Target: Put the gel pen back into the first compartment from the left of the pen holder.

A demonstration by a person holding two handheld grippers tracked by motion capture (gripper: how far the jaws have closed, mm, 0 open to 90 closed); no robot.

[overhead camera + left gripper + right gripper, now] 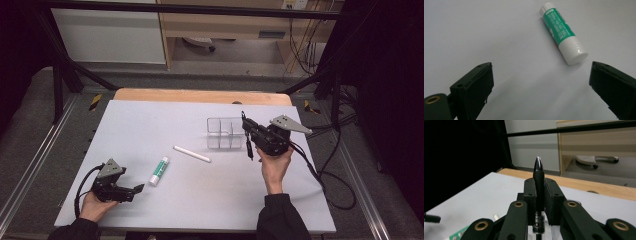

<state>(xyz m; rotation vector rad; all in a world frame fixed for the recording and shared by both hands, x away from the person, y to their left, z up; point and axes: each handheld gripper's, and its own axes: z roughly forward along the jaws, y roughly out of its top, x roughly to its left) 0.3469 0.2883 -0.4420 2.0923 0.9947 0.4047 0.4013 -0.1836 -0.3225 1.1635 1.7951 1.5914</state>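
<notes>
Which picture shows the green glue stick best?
The left gripper view: the glue stick lies close up, label and white cap clear. The high view shows it small on the table. The right gripper view catches just a green-and-white corner.

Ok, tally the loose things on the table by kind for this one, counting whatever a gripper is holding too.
Glue stick: 1, lying on the mat
White stick: 1, lying on the mat
Clear divided box: 1
Black pen: 1, clamped in the right gripper
Total: 4
</notes>
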